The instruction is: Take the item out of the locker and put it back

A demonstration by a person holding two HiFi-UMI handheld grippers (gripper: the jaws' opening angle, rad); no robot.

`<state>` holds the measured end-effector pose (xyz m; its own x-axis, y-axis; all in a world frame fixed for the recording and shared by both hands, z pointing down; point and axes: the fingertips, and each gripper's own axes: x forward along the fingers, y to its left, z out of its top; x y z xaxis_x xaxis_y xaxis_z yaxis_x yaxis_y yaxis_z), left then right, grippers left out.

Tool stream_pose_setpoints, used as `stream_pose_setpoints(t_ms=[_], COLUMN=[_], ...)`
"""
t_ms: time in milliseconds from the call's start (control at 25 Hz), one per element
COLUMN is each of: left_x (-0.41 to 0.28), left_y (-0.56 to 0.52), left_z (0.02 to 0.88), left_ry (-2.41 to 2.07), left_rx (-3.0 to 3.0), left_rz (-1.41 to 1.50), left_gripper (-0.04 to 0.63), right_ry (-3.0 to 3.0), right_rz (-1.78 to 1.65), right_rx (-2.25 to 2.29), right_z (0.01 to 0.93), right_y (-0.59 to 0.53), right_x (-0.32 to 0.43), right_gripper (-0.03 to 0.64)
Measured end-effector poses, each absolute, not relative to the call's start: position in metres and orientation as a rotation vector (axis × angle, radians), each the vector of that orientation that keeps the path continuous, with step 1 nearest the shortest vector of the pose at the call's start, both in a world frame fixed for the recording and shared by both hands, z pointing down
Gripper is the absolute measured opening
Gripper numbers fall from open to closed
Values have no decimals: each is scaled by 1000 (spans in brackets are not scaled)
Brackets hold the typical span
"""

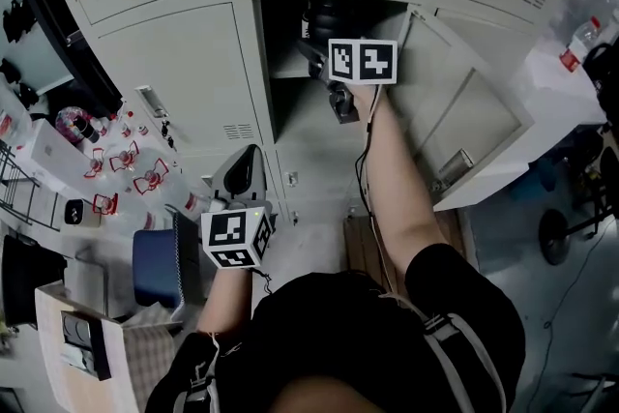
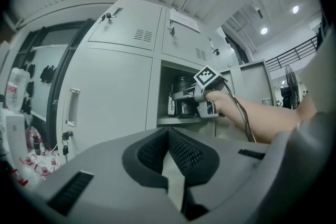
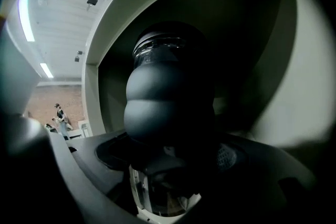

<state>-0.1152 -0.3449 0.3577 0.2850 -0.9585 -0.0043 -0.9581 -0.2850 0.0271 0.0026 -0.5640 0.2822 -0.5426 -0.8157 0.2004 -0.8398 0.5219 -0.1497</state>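
Observation:
The open locker (image 1: 290, 126) is in the middle of the head view, its door (image 1: 469, 106) swung out to the right. A dark bottle (image 1: 319, 19) with a rounded black top stands on the shelf inside. My right gripper (image 1: 317, 55) reaches in to it at arm's length. In the right gripper view the bottle (image 3: 168, 97) fills the space between the jaws, and the right gripper (image 3: 170, 162) is shut on its lower part. The left gripper view shows the same grip on the bottle (image 2: 181, 96) from the side. My left gripper (image 1: 244, 164) hangs low in front of the lockers, shut and empty (image 2: 168, 136).
Closed grey lockers (image 1: 179, 73) surround the open one. At the left stand a table with red bows (image 1: 126, 160) and a blue chair (image 1: 157, 266). A plastic bottle (image 1: 578, 42) sits on a white surface at the upper right, above a fan base (image 1: 553, 235).

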Motion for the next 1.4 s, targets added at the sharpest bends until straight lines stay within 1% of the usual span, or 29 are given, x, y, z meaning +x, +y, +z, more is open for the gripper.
stream_pose_setpoints(t_ms=[600,800,1080,1400], left_x=[-106,-109,-111,-97], left_y=[-327,-321,-319,-321], left_z=[363,365,367,374], left_ry=[-1840,-1840,-1818,-1731], left_rx=[2510,2503,2504,2543], left_rz=[-26,-35,-66,-76], left_gripper=[12,12,12,12], right_ry=[-2693,-2725,-2700,-2694], right_rz=[409,326,149,14], right_rx=[1406,1402,1520,1646], right_z=[302,318,341,353], right_y=[-503,-480,-442,-385], right_x=[9,6,12,33], right_gripper=[403,403,403,403])
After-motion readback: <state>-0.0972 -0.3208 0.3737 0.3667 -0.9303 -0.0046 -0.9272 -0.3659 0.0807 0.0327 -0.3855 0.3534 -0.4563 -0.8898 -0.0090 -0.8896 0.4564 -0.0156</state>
